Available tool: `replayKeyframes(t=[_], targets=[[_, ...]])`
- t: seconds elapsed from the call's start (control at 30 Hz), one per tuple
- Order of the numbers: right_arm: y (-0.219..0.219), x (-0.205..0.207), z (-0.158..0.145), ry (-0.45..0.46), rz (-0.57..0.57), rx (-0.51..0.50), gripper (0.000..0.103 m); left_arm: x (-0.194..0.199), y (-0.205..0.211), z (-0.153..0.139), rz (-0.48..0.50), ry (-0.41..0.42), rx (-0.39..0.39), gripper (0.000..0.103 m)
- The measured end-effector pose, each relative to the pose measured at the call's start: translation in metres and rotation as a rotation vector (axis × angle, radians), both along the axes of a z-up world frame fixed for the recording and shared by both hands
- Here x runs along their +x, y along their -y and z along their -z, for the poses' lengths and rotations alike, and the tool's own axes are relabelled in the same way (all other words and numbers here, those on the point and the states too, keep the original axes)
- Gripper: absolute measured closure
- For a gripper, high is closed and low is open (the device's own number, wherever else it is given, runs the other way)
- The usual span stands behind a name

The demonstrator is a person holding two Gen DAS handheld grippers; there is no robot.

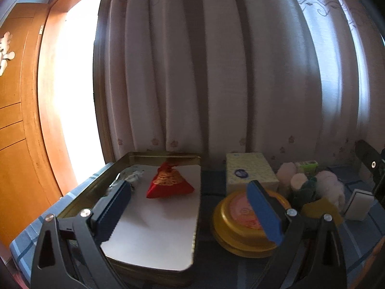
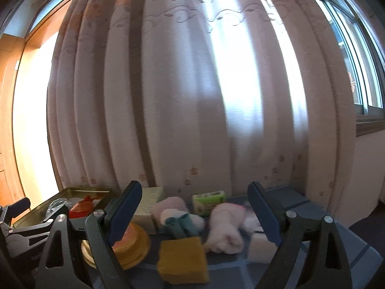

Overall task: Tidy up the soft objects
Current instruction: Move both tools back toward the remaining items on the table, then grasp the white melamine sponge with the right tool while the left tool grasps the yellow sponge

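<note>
Hovering wide open, both empty
Left gripper [image 1: 190,207] floating over tin [image 1: 79,202] holding red pouch [image 1: 169,183], lower left; right gripper [image 2: 195,213] framing yellow sponge [image 2: 182,260], bottom center.

A pouch [image 1: 169,180] lies in the tin [image 1: 154,155] at the left. Right of the tin stands a round box [image 1: 243,221], a tissue box [image 1: 250,171] behind it. Farther right lie plush toys [image 2: 223,226], a sponge [image 2: 182,260] before them.

The right gripper [image 2: 192,214] stood wide apart, empty. A yellow sponge [image 2: 182,260] lay before it; a pink plush toy [image 2: 225,230] sat just right of the sponge, a round yellow tin [image 2: 131,245] to its left.
</note>
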State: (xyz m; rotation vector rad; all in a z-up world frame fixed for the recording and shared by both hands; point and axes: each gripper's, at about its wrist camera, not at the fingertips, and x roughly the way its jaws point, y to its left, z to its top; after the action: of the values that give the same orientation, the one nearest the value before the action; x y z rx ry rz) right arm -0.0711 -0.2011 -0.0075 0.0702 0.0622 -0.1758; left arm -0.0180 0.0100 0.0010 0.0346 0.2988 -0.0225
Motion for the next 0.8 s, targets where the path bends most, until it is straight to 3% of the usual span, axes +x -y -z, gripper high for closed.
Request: replayKeyframes(t=[0.47,0.63,0.8], targets=[[0.069,-0.02,0.001,-0.031,0.123,0.027,0.012,-0.011,0.036,0.001,0.069,-0.013,0.022,0.005],[0.094,-0.021,0.004,-0.106,0.186,-0.003,0.012,-0.016,0.056,0.003,0.134,-0.037,0.031,0.004],[0.125,-0.017,0.007,-0.215,0.19,0.032,0.012,-0.021,0.079,0.005,0.215,-0.08,0.046,0.001]])
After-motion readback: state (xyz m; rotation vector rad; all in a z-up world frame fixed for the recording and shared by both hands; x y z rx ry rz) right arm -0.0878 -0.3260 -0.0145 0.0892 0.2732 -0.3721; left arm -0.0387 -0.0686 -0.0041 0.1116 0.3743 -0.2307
